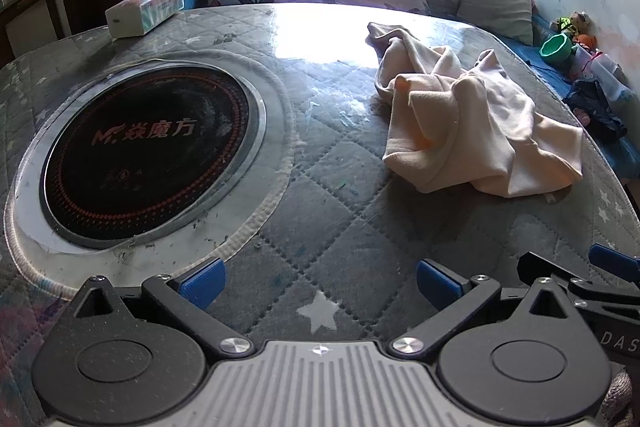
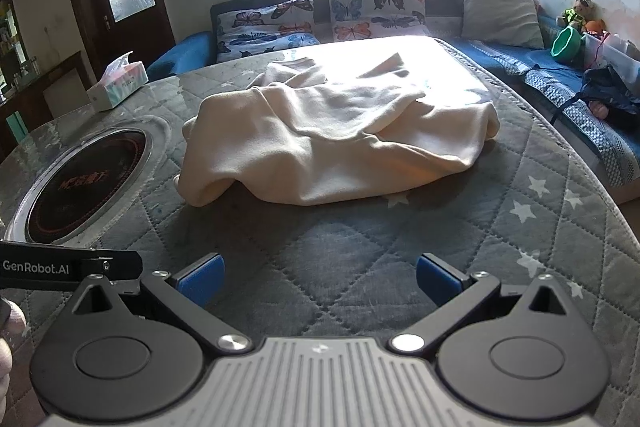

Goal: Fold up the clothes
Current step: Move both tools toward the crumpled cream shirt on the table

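A cream garment point(image 1: 472, 123) lies crumpled on the quilted grey table cover point(image 1: 340, 211), to the right of centre in the left wrist view. In the right wrist view the same garment point(image 2: 332, 139) is a wide heap straight ahead. My left gripper point(image 1: 320, 285) hovers open over bare cover, well short of the cloth and to its left. My right gripper point(image 2: 320, 281) is also open with nothing between its blue pads, a short way before the heap's near edge. The right gripper's fingers point(image 1: 612, 259) show at the far right of the left wrist view.
A round black induction hob point(image 1: 148, 155) is set into the table at the left. A tissue box point(image 1: 146, 11) stands at the far left edge. Behind the table runs a blue sofa with butterfly cushions point(image 2: 376, 11); a green bowl point(image 2: 566, 45) and toys sit at the right.
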